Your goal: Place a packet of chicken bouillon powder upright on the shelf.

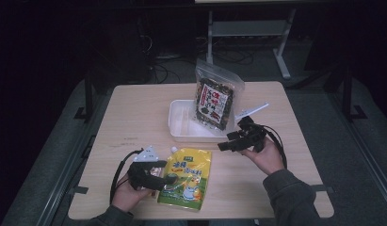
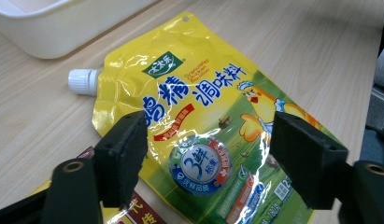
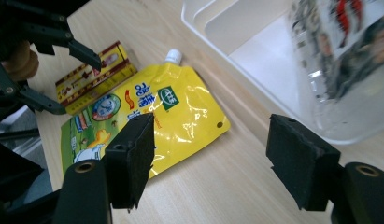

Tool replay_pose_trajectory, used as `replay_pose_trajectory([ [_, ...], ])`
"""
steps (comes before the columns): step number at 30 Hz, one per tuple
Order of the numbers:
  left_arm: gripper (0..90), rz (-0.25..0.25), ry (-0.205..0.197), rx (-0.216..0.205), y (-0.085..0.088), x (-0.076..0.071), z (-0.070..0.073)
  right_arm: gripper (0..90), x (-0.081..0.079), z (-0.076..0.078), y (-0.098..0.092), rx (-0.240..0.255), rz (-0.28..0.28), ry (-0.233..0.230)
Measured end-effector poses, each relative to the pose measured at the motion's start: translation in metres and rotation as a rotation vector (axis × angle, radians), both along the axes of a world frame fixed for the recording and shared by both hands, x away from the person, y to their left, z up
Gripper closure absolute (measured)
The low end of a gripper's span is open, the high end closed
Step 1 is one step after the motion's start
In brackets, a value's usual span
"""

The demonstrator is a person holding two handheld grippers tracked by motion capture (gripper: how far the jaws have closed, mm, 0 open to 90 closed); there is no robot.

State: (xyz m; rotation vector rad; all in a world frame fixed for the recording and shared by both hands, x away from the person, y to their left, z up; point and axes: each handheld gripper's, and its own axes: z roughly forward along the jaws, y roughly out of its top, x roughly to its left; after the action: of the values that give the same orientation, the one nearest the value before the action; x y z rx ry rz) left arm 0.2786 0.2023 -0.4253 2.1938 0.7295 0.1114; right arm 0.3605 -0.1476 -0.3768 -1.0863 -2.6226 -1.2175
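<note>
Risk of pinching only slippery film (yellow pouch (image 2: 199,135), frame centre) with left claw (image 2: 208,161) wide, empty.

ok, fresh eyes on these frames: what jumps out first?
The bright yellow spouted pouch lying flat at the table's near edge, with the left tongs open just above its printed face. Behind it, a clear snack bag stands tilted in the white tray at mid-table. The right tongs hang open beside the tray, holding nothing.
</note>
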Motion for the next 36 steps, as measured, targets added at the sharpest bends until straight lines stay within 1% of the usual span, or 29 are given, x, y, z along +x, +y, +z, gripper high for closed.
replay_pose_trajectory([
  [2,29.5,0.002,0.001,0.015,0.000,0.001,-0.002,34.0,0.001,-0.005,0.006,-0.016,0.007,0.013],
  [4,32.4,0.006,0.007,0.019,-0.001,0.001,-0.003,36.5,0.003,-0.010,0.012,-0.031,0.014,0.029],
  [8,36.3,0.001,0.013,0.033,-0.001,0.003,-0.005,40.9,0.010,-0.021,0.024,-0.077,0.022,0.073],
  [10,38.9,0.000,0.018,0.036,-0.001,0.003,-0.006,42.8,0.013,-0.026,0.030,-0.089,0.026,0.095],
  [12,41.7,-0.002,0.023,0.040,-0.001,0.004,-0.007,46.0,0.016,-0.030,0.035,-0.108,0.032,0.106],
  [15,48.6,-0.013,0.025,0.052,-0.002,0.003,-0.007,47.9,0.018,-0.036,0.042,-0.139,0.033,0.116],
  [19,52.6,-0.021,0.037,0.068,-0.004,0.003,-0.009,49.8,0.021,-0.045,0.048,-0.159,0.031,0.140],
  [22,55.5,-0.029,0.041,0.083,-0.005,0.003,-0.010,50.1,0.024,-0.055,0.052,-0.187,0.030,0.162],
  [24,56.6,-0.031,0.045,0.093,-0.006,0.003,-0.011,50.1,0.025,-0.057,0.054,-0.196,0.028,0.173],
  [27,56.7,-0.040,0.060,0.113,-0.008,0.004,-0.013,50.4,0.028,-0.062,0.056,-0.202,0.031,0.173],
  [29,56.7,-0.046,0.065,0.125,-0.009,0.004,-0.014,51.1,0.030,-0.065,0.058,-0.204,0.028,0.187],
  [31,56.7,-0.048,0.071,0.134,-0.010,0.005,-0.015,52.7,0.032,-0.068,0.059,-0.199,0.034,0.194],
  [34,56.8,-0.049,0.075,0.134,-0.011,0.005,-0.016,54.7,0.033,-0.072,0.061,-0.183,0.036,0.215],
  [36,56.9,-0.050,0.078,0.140,-0.011,0.005,-0.017,56.2,0.033,-0.073,0.063,-0.186,0.036,0.217],
])
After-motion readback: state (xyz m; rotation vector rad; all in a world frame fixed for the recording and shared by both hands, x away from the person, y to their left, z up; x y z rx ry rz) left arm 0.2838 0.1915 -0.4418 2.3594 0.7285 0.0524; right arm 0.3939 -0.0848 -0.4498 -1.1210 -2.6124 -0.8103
